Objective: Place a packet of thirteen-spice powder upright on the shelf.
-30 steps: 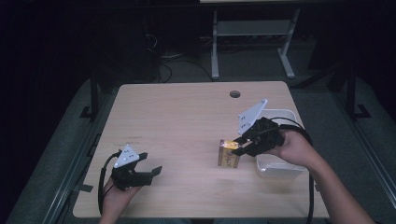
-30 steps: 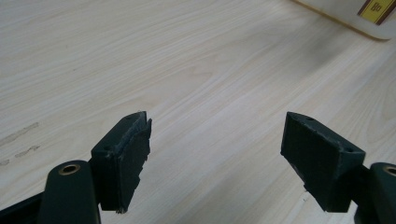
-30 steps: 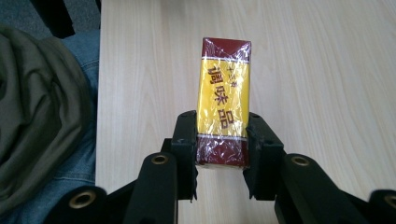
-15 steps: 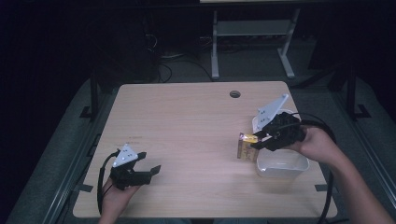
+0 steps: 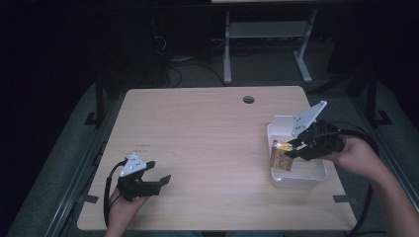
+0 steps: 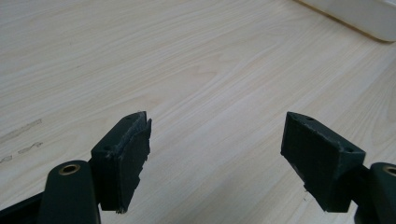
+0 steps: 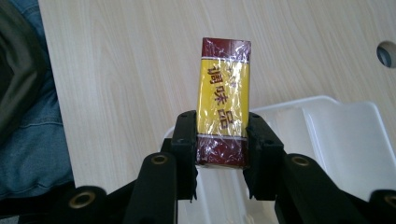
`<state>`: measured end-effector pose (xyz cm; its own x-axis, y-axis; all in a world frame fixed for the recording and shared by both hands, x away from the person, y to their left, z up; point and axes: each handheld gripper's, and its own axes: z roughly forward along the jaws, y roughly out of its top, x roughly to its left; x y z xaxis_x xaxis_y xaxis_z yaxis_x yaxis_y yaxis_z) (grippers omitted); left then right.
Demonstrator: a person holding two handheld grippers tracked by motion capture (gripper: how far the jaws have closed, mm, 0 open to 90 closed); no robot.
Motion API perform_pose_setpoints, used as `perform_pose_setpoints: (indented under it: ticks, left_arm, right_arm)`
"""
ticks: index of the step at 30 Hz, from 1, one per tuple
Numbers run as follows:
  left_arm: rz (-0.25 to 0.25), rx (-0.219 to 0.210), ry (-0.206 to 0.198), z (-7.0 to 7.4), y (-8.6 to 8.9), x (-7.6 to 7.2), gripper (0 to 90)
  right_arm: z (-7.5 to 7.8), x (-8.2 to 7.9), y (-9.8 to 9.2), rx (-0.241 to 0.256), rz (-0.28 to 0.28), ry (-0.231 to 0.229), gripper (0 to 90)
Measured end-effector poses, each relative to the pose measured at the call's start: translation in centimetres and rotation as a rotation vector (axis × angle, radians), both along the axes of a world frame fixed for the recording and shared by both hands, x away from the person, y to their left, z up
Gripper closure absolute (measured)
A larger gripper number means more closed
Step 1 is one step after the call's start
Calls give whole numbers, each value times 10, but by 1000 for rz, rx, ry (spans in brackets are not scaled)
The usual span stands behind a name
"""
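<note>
Right gripper (image 5: 291,149): jaws pinch box (image 7: 223,100), long axis along jaws, over tub (image 5: 296,180) near edge | Left gripper (image 5: 160,180): jaws spread, idle.

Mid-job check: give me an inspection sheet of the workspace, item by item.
Surface: light wood table, round hole near far edge.
Job's things: wrapped yellow-and-maroon box held over white bin at the table's right.
Clutter: nothing seen.
Grippers: right gripper shut on the box; left gripper open, holding nothing, low over the table.
Cables: black cable loops from left gripper.
Surroundings: dark floor, white stand beyond.
</note>
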<state>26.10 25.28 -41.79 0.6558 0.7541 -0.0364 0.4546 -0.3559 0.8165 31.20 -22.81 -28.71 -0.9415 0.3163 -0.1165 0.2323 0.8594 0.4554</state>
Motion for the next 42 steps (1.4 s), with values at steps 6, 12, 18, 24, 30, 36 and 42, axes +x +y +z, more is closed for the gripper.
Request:
perform_pose_setpoints:
  ticks: [6,12,18,24,30,36,42]
  left_arm:
    - [-1,1,1,0,0,0,234]
    - [-3,2,3,0,-1,0,234]
    - [-3,2,2,0,-1,0,234]
    - [-3,4,8,-1,-1,0,233]
    - [3,-2,9,-2,0,1,234]
    - [-1,4,13,-3,-2,1,234]
    - [-4,5,16,-3,-3,1,234]
  right_arm:
    - [-8,-2,-9,-12,-20,12,681]
    - [-14,0,-16,-6,-24,25,681]
    - [-26,4,-21,-17,-34,47,681]
    - [-39,9,-24,-26,-25,73,680]
    - [-51,14,-23,-32,-30,95,680]
    - [-59,15,-24,-18,-35,97,678]
    - [-61,12,-30,-15,-46,93,672]
